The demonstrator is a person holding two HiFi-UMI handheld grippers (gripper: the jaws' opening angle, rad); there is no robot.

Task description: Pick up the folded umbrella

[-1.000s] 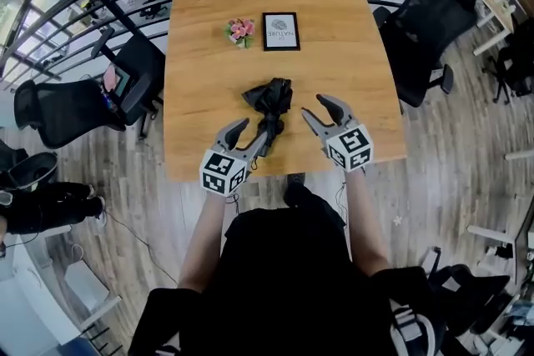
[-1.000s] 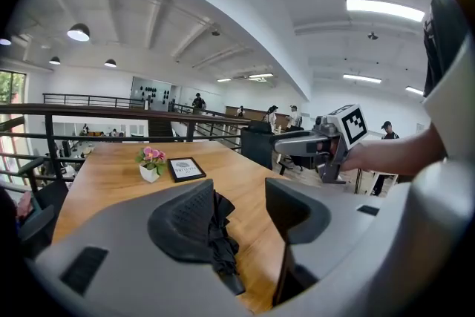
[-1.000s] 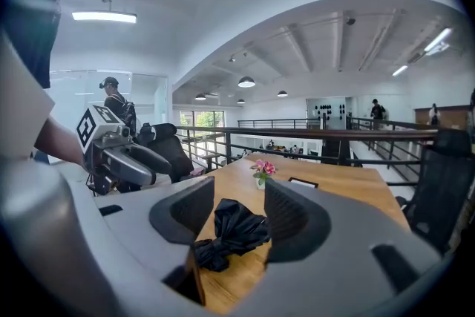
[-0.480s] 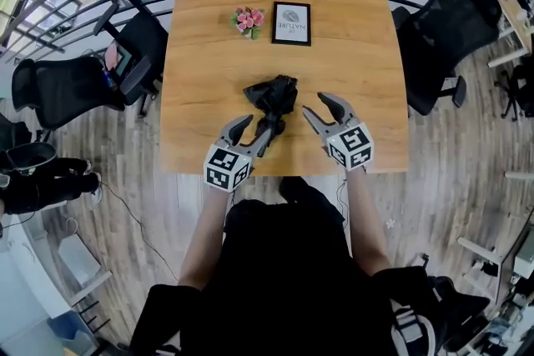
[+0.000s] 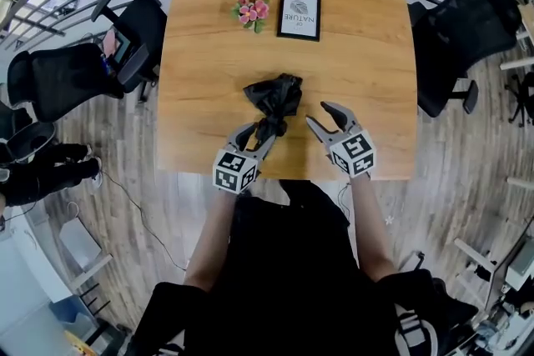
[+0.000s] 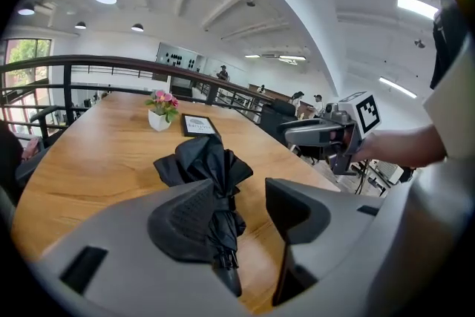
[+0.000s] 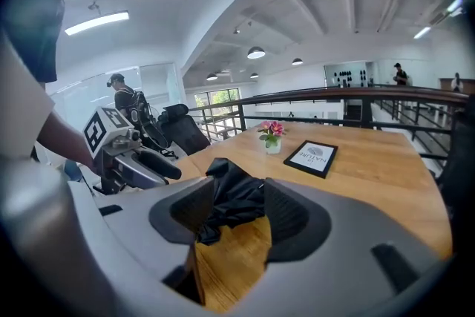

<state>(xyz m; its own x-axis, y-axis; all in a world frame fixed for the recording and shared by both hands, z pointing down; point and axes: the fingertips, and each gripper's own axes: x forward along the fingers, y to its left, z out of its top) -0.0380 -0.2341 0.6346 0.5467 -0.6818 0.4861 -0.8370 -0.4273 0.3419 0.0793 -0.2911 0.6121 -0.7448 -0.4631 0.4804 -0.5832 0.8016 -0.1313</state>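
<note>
Left claw (image 5: 257,136) wide, straddling the handle end of the folded umbrella (image 5: 274,96) lying on the tabletop (image 5: 367,54); right claw (image 5: 319,114) wide, empty. Sink lower, centre the shaft, then close firmly below loose canopy.

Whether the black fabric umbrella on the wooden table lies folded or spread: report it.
Folded: the black fabric umbrella lies collapsed, canopy bunched loosely, on the wooden table.

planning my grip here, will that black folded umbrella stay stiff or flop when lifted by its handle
The umbrella probably lifts as one stiff piece along its shaft, but its fabric lies loosely bunched at the far end, so that part likely sags. The handle looks smooth and rounded, so it may slip or roll in a grip.
</note>
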